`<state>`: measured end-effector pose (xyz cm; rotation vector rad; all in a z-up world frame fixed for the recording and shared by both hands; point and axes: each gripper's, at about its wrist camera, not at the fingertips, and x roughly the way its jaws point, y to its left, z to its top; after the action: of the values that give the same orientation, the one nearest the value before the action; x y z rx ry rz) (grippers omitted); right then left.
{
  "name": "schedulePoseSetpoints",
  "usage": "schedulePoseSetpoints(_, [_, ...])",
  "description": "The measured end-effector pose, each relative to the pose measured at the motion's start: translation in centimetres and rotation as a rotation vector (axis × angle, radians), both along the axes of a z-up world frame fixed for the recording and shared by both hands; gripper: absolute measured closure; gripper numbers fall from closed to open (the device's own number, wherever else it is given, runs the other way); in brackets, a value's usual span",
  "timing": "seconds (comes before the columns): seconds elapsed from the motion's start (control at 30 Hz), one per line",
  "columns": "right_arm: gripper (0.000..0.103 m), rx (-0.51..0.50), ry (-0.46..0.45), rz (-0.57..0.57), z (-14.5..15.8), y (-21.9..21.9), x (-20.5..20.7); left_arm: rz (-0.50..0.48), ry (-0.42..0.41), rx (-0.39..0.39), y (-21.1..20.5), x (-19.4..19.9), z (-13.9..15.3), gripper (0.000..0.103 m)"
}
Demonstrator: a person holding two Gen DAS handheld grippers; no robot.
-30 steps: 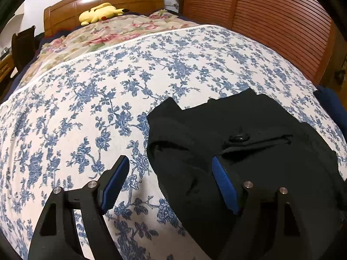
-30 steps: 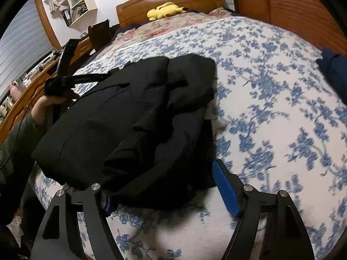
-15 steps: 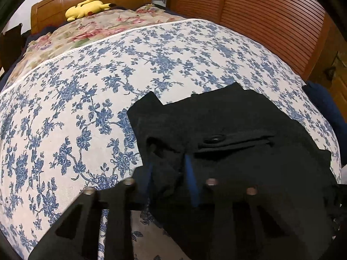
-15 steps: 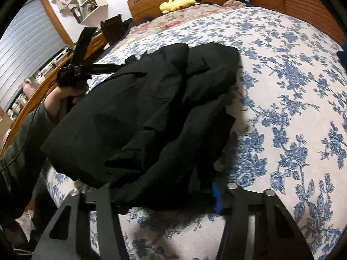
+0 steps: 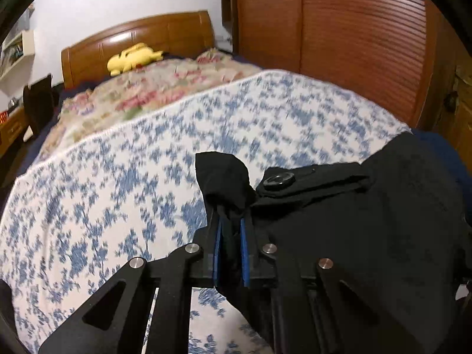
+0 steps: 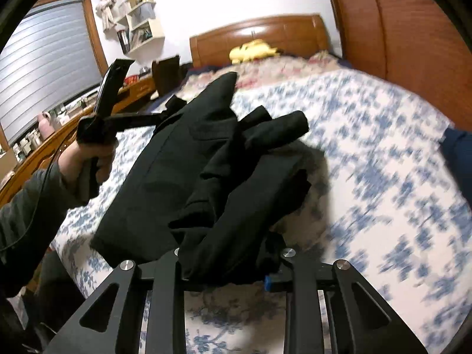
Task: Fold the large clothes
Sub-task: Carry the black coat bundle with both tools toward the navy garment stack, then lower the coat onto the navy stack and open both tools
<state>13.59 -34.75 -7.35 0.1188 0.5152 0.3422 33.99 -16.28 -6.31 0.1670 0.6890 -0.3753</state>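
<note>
Your left gripper (image 5: 231, 233) has just been closing and is now clamped on a corner of the black fabric garment (image 5: 368, 221); a fold sits between the blue pads (image 5: 244, 253). Your right gripper (image 6: 227, 268) has also been closing on the garment's bunched near edge, though the cloth covers the jaws and only a sliver of blue shows. The garment lies crumpled on the blue-floral white bedspread (image 6: 383, 177), its near part raised. The bedspread print is motion-blurred. Its lower right runs out of the left wrist view. One black round button (image 5: 278, 180) is visible.
</note>
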Motion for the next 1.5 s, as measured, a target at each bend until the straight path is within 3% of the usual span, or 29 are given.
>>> schedulePoseSetpoints(0.2, [0.077,-0.069,-0.082,-0.065,2.9,-5.5,-2.2,-0.051,-0.086,-0.026,-5.0,-1.8,4.6,0.092])
schedulePoseSetpoints(0.37, [0.077,-0.134,-0.124,-0.154,5.4,-11.4,-4.4,-0.126,-0.142,-0.063,-11.5,-3.1,8.1,0.092])
schedulePoseSetpoints(0.8, [0.078,-0.233,-0.132,-0.370,7.5,-22.4,-9.0,-0.303,-0.213,-0.076,-26.9,-6.0,12.4,0.092])
schedulePoseSetpoints(1.07, [0.078,-0.249,-0.114,-0.517,7.9,-28.6,-12.1,-0.394,-0.199,-0.098,-35.4,-7.6,12.6,0.092])
schedulePoseSetpoints(1.27, [0.078,-0.240,-0.077,-0.606,7.4,-31.6,-14.9,-0.458,-0.160,-0.112,-40.2,-8.7,11.5,0.092])
schedulePoseSetpoints(1.33, [0.078,-0.235,-0.047,-0.625,7.4,-30.6,-14.5,-0.468,-0.146,-0.087,-41.8,-8.8,10.8,0.092])
schedulePoseSetpoints(1.5, [0.064,-0.216,0.042,-0.705,5.5,-32.3,-12.8,-0.476,-0.100,-0.019,-42.9,-8.7,8.4,0.090])
